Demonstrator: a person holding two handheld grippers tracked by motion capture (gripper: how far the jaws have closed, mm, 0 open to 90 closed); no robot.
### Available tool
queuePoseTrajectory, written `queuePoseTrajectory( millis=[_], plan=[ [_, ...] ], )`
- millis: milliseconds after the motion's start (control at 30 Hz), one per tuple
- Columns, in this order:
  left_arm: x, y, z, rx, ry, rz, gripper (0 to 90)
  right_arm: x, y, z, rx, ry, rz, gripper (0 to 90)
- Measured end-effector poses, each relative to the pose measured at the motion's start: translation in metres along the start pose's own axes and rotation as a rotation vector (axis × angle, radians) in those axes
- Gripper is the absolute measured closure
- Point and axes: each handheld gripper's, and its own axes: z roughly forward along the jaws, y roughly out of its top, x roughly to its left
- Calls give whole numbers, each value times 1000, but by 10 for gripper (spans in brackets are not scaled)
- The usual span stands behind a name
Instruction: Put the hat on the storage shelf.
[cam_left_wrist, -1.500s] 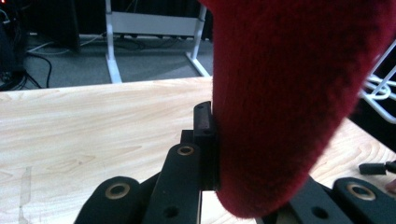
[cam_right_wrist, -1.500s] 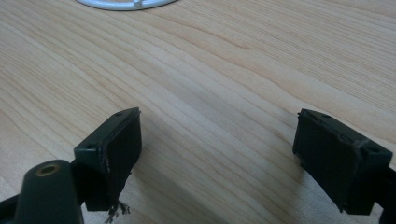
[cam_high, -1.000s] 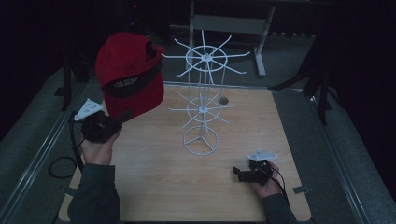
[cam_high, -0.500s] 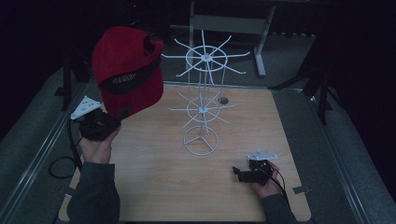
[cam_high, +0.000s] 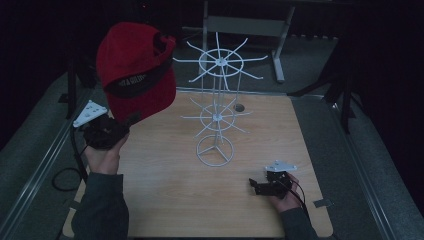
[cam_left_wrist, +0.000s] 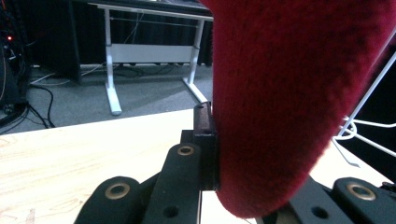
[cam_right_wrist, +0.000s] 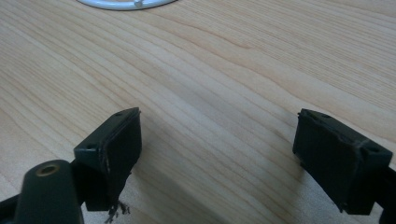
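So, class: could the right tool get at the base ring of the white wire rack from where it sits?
Probably yes. The right tool is open and low over the table, with bare wood between it and the rack's base ring.

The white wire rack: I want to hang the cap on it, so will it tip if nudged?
Probably, yes. The white wire rack is tall and thin on a small ring base, so a sideways push near the top could rock it. It looks like light wire, likely sliding easily on the smooth table. The red cap, clamped in the left gripper, looks soft, adding little weight.
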Motion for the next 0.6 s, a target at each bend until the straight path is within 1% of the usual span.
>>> queuePoseTrajectory(
  millis=[400,600],
  plan=[
    [-4,3,-6,-24,-17,0,859,0,0,0,0,0,0,153],
    [-7,5,-9,-30,-26,8,859,0,0,0,0,0,0,153]
  ],
)
